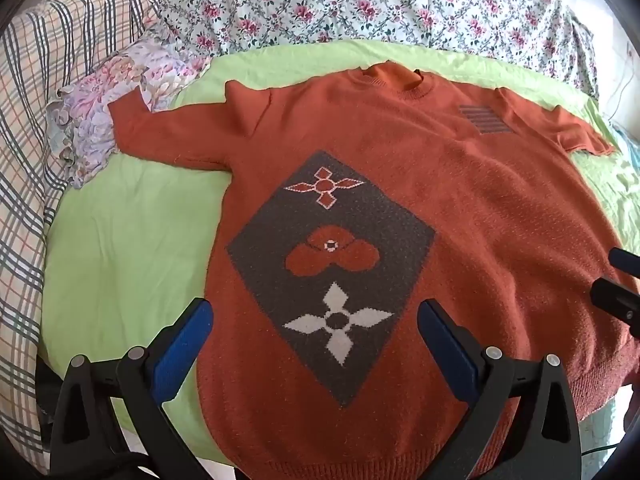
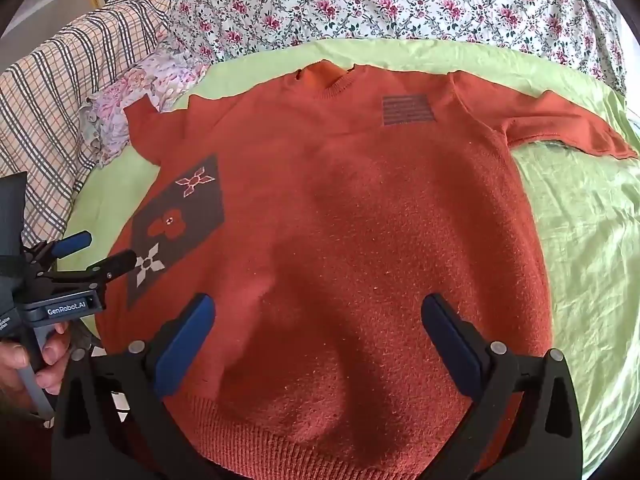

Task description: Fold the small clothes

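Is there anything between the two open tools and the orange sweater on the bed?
Nothing visible. The orange knitted sweater lies spread flat on the light green sheet, directly under the open left tool and open right tool. Only a floral cloth overlaps one sleeve tip.

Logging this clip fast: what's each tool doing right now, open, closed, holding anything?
Left tool: open, empty, above the rust-orange knitted sweater.
Right tool: open, empty, above the same sweater.

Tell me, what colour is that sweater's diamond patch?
Dark grey-brown diamond on the orange sweater, holding three flower motifs; clearest in the left wrist view.
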Demonstrator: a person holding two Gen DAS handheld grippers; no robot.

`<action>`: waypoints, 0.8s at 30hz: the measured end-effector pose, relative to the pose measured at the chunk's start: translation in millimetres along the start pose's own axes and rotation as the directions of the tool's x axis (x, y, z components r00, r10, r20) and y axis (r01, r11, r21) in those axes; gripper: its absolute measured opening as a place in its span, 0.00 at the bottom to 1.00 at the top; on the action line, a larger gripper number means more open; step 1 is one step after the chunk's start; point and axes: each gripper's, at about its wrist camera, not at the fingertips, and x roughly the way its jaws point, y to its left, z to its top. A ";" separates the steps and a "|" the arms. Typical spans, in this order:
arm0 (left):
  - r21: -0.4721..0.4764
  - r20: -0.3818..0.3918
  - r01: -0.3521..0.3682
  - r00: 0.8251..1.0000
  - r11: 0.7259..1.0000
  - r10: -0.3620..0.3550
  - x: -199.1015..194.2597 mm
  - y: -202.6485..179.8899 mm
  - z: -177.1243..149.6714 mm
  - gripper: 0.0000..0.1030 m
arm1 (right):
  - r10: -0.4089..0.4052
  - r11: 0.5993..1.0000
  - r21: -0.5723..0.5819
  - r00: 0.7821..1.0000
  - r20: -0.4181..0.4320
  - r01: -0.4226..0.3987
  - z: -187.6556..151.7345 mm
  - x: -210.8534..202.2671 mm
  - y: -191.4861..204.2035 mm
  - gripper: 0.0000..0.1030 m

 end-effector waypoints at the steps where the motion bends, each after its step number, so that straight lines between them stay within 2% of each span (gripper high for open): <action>1: 0.001 0.002 0.002 1.000 1.000 -0.002 -0.5 -0.4 -0.1 0.99 | 0.002 1.000 0.000 1.000 -0.001 -0.002 0.3 1.0 -0.5 1.00; 17: 0.014 -0.001 0.004 1.000 1.000 -0.004 -3.9 -2.3 -0.1 0.99 | 0.000 1.000 0.000 1.000 0.006 0.000 3.9 -1.4 9.8 1.00; 19: 0.015 0.002 0.007 1.000 1.000 -0.007 -4.8 -1.4 0.3 0.99 | 0.016 1.000 0.005 1.000 0.016 -0.016 1.6 -3.4 -2.4 1.00; 24: 0.011 0.012 0.016 1.000 1.000 -0.016 -6.5 -1.8 0.7 0.99 | 0.008 1.000 -0.001 1.000 0.010 -0.008 0.8 -4.5 2.0 1.00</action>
